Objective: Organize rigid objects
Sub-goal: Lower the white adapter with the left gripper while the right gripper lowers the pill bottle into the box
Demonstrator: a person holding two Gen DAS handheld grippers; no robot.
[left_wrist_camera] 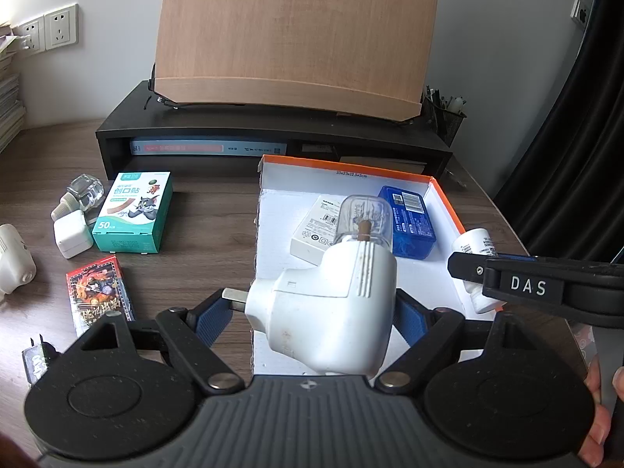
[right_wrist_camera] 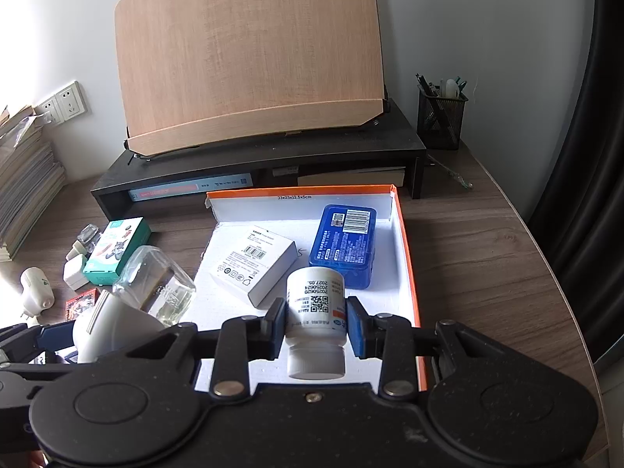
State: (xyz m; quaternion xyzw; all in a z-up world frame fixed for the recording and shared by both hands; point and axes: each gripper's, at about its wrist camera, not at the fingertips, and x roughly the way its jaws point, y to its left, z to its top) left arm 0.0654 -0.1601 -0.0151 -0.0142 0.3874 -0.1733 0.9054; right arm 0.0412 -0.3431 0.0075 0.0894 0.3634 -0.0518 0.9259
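Note:
My left gripper [left_wrist_camera: 312,318] is shut on a white plug-in mosquito repeller [left_wrist_camera: 327,304] with a clear bottle, held above the left edge of the orange-rimmed white box [left_wrist_camera: 269,234]. My right gripper [right_wrist_camera: 316,325] is shut on a white pill bottle [right_wrist_camera: 316,312], cap toward the camera, held over the box [right_wrist_camera: 405,257]. A white carton [right_wrist_camera: 253,263] and a blue case [right_wrist_camera: 345,245] lie in the box. The repeller also shows in the right wrist view [right_wrist_camera: 128,312], and the pill bottle in the left wrist view [left_wrist_camera: 475,245].
On the wooden desk left of the box lie a green plaster box [left_wrist_camera: 132,214], a white charger [left_wrist_camera: 70,234], another repeller [left_wrist_camera: 80,191], a red card pack [left_wrist_camera: 99,292] and a white plug [left_wrist_camera: 13,261]. A black monitor riser [left_wrist_camera: 273,136] stands behind, a pen cup [right_wrist_camera: 440,117] at right.

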